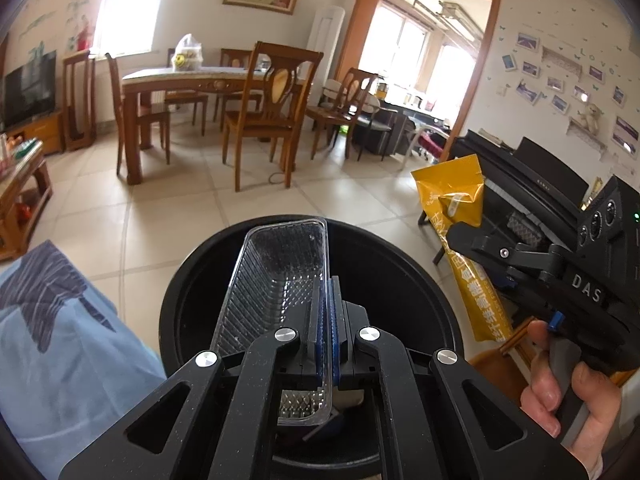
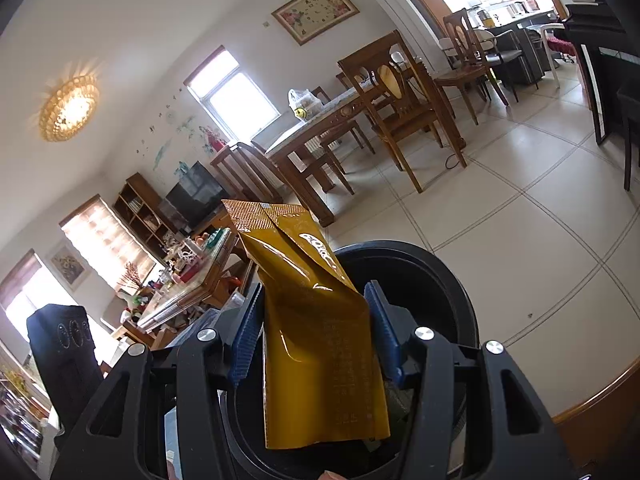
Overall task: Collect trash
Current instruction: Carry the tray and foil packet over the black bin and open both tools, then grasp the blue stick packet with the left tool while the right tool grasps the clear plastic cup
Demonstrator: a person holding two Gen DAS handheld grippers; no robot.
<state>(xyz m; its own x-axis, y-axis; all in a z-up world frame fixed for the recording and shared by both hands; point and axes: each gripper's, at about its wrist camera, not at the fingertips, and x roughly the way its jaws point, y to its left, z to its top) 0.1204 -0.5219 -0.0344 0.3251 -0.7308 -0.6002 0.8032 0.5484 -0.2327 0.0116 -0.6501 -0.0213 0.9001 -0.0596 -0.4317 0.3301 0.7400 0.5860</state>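
The left gripper [image 1: 325, 320] is pointed down over a round black bin [image 1: 420, 280]. Its two blue pads are squeezed tight on the side wall of a clear plastic tray [image 1: 276, 276]. The tray hangs over the open mouth of the bin, with its long side pointing away from the camera.

The right gripper [image 2: 316, 332] is held just beside it, to the right, tipped over the same bin [image 2: 452, 280]. A yellow bag [image 2: 320, 340] stands up between its two blue pads. The pads sit on each side of the bag, but whether they press it or have let go cannot be told from here. The bottom of the bag dips into the bin.

The left camera shows things the right one does not: the person's right hand [image 1: 560, 384] wrapped round the handle of the right gripper, and a blue cloth [image 1: 60, 340] low on the left. It also shows a black piano [image 1: 532, 176] behind the yellow bag [image 1: 460, 216].

The right camera shows a crowded low table [image 2: 188, 292], a TV [image 2: 196, 196] and a lit ceiling lamp [image 2: 68, 108].

Far back in both views stand a wooden dining table [image 1: 192, 80] and chairs [image 1: 272, 108] on a pale tiled floor [image 1: 168, 208].
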